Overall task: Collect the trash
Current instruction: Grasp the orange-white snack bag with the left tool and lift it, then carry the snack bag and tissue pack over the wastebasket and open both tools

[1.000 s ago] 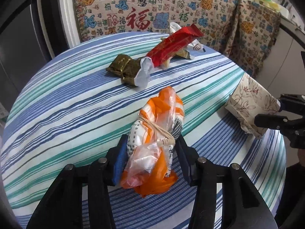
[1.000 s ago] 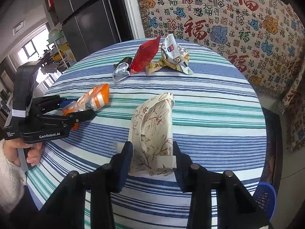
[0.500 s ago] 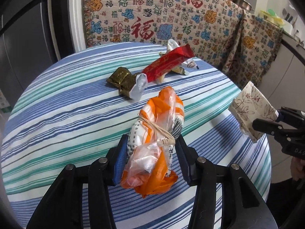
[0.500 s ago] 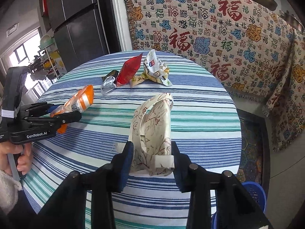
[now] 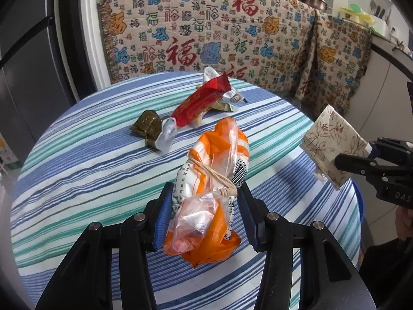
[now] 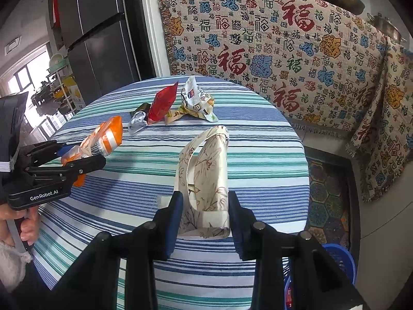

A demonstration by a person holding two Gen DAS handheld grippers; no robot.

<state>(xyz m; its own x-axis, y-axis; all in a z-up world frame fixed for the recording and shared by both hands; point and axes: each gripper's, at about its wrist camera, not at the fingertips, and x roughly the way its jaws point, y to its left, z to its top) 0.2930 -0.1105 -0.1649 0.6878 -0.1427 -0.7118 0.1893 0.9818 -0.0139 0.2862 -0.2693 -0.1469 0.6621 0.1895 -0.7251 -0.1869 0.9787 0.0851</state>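
Gripping, left gripper [image 5: 205, 215]: blue-padded fingers [image 5: 162, 222] clamped on a crumpled orange-and-clear plastic bag bundle tied with a rubber band [image 5: 211, 183], held off the round blue, green and white striped surface [image 5: 85, 160]; barcode and small print on the bundle, unreadable. Body lettered "GenRobot.AI" in the right wrist view; bare hand [image 6: 24, 223] wraps its handle, pale fuzzy sleeve below.

Gripping, right gripper [image 6: 205, 217]: jaws have just been closing, pads pressed on a folded cream paper carton with brown floral print [image 6: 206, 178], lifted near the surface's edge. Partial lettering "DAS" on its body.

Far side of surface, clustered: red foil snack wrapper [image 5: 200, 100], gold foil wrapper with silver end [image 5: 152, 129], white printed crumpled wrapper [image 6: 195, 99].

Behind: cream woven throw with repeated red "福" characters [image 5: 206, 31]. Blue plastic basket [image 6: 338, 258] on the floor beside the surface.
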